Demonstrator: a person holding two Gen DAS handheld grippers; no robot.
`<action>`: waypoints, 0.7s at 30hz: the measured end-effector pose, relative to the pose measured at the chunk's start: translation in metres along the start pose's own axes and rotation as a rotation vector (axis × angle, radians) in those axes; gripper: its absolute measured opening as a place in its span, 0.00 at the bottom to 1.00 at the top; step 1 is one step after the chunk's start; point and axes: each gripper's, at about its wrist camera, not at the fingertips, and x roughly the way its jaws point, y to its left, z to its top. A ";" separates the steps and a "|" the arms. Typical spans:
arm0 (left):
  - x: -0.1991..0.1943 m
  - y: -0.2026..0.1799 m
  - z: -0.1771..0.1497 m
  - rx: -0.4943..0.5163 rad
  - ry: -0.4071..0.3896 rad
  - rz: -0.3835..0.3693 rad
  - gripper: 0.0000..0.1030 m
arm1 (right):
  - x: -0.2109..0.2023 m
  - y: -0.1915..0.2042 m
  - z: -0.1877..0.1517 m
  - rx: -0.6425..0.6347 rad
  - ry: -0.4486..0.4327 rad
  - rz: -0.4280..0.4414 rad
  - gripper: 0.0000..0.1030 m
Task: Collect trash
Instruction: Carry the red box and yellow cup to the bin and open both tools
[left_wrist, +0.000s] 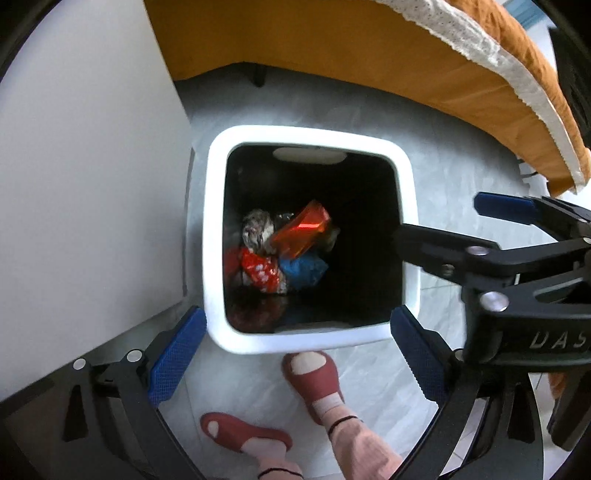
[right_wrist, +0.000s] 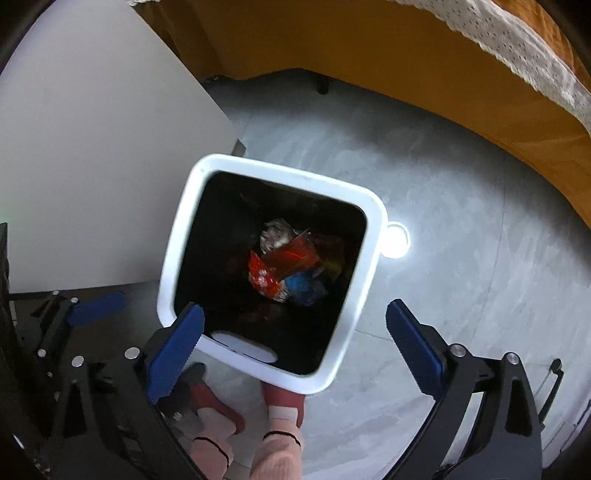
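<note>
A white-rimmed, dark-lined trash bin (left_wrist: 218, 236) stands on the grey floor, seen from above in both views (right_wrist: 177, 258). Inside lie crumpled wrappers: an orange one (left_wrist: 301, 230), a red-and-white one (left_wrist: 260, 271), a blue one (left_wrist: 303, 269) and a grey ball (left_wrist: 256, 229); they also show in the right wrist view (right_wrist: 288, 269). My left gripper (left_wrist: 295, 354) is open and empty above the bin's near rim. My right gripper (right_wrist: 295, 332) is open and empty over the bin; it shows at the right of the left wrist view (left_wrist: 439, 221).
A white wall (left_wrist: 85, 184) stands left of the bin. An orange bed cover with a white lace edge (left_wrist: 406, 66) overhangs at the back and right. The person's feet in red slippers (left_wrist: 314, 380) stand just before the bin. A bright light reflection (right_wrist: 395, 240) lies on the floor.
</note>
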 end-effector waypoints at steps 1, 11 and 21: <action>-0.003 0.002 -0.003 -0.003 0.001 0.000 0.95 | -0.003 -0.001 -0.002 -0.001 0.005 -0.003 0.95; -0.084 -0.013 -0.002 -0.051 -0.048 -0.029 0.95 | -0.070 0.004 -0.002 0.014 -0.038 0.004 0.95; -0.230 -0.047 -0.008 -0.048 -0.219 -0.049 0.95 | -0.211 0.024 -0.014 0.006 -0.193 0.039 0.95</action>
